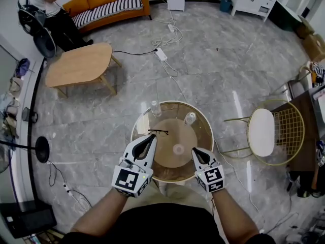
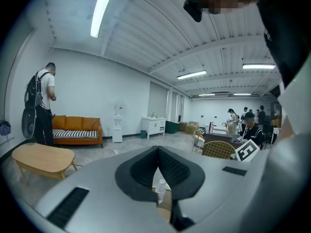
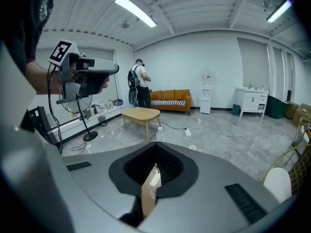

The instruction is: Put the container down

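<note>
A round glass table (image 1: 137, 123) with a gold rim stands below me. On it are two clear bottles (image 1: 156, 108) (image 1: 190, 118), a small round clear container (image 1: 178, 149) and a pair of dark spectacles (image 1: 158, 132). My left gripper (image 1: 151, 137) hovers over the table's near left, shut, with nothing between its jaws. My right gripper (image 1: 195, 151) is over the near right, just right of the small container, also shut and empty. In the left gripper view the closed left gripper (image 2: 157, 150) frames one bottle (image 2: 160, 191). The right gripper view shows the closed right gripper (image 3: 156, 145) below a bottle (image 3: 159, 132).
A gold wire chair (image 1: 269, 131) with a white seat stands to the table's right. A wooden coffee table (image 1: 78, 65) and an orange sofa (image 1: 109, 4) lie beyond, with cables and a power strip (image 1: 161, 54) on the floor. A standing fan (image 1: 35, 149) is at left. People stand farther off.
</note>
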